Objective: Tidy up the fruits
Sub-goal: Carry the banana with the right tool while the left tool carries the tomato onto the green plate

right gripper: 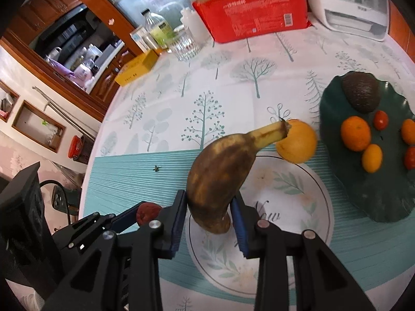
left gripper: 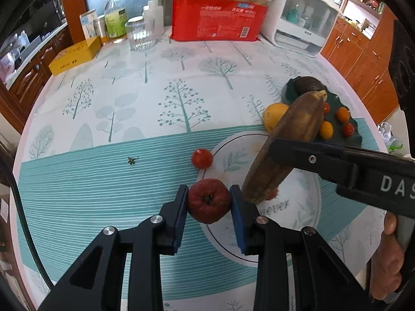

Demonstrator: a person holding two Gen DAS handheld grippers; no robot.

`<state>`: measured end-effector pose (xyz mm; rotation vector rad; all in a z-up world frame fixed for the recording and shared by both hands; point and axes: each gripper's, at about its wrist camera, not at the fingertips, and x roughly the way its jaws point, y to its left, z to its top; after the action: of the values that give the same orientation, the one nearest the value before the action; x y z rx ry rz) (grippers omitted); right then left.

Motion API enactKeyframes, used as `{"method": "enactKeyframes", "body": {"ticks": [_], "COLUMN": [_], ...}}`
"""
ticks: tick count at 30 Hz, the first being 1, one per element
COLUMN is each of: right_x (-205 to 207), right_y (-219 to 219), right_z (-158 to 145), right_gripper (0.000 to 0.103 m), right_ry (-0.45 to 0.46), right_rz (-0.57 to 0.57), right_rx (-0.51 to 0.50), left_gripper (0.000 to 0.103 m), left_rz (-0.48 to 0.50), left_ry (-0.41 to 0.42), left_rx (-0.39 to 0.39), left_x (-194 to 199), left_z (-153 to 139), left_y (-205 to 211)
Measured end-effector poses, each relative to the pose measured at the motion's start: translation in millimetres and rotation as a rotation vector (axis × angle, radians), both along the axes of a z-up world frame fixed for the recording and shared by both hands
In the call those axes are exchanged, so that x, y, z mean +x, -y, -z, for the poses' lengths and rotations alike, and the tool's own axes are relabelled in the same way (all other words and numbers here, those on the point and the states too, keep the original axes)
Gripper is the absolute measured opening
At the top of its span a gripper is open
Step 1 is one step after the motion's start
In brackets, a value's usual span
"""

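above the table, left tongs [left gripper: 208,200] clamp a wrinkled red fruit [left gripper: 209,201], right tongs [right gripper: 209,208] a browned banana [right gripper: 220,181].

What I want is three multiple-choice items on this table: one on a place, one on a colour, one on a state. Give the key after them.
1. Where does the avocado lie?
A. on the white floral plate
B. on the dark green plate
C. on the bare tablecloth

2. What colour is the flat box at the table's far left edge?
A. yellow
B. blue
C. black

3. What state is the right tool in?
A. open, with nothing between its pads
B. shut on an orange
C. shut on the brown banana

Key:
1 B, since the avocado sits at the far end of the green plate, with small fruits nearer.
2 A, as the box shows plain yellow in both views.
3 C, because the blue pads press on the banana's lower end.
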<state>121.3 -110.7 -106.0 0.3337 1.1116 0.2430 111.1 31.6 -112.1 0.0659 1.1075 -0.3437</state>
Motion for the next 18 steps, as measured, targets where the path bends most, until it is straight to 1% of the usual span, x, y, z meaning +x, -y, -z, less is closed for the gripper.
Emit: {"method": "enactKeyframes", "body": {"ticks": [5, 9, 13, 18], "right_x": [-24.1, -42.4, -58.7, -69.9], "right_y": [19.4, 40.3, 70.5, 111.7], "right_z": [-21.8, -39.0, -58.0, -74.0], "right_gripper": [0.034, 0.034, 0.034, 0.034], "right_ry": [0.04, 0.065, 0.089, 0.102], "right_rz": [0.016, 0.037, 0.064, 0.089], "right_rx": [0.026, 0.029, 0.014, -0.022], "left_gripper": [0.03, 0.03, 0.03, 0.03], "left_rz": [0.035, 0.07, 0.106, 0.147], "left_ry": [0.038, 0.062, 0.08, 0.091], "left_rx": [-0.004, -0.007, -0.02, -0.035], "left_x": [-12.0, -18.1, -21.7, -21.4], "left_z": [-21.2, -36.5, -50.1, -60.9], "left_y": [17.9, 40.7, 71.5, 118.6]}}
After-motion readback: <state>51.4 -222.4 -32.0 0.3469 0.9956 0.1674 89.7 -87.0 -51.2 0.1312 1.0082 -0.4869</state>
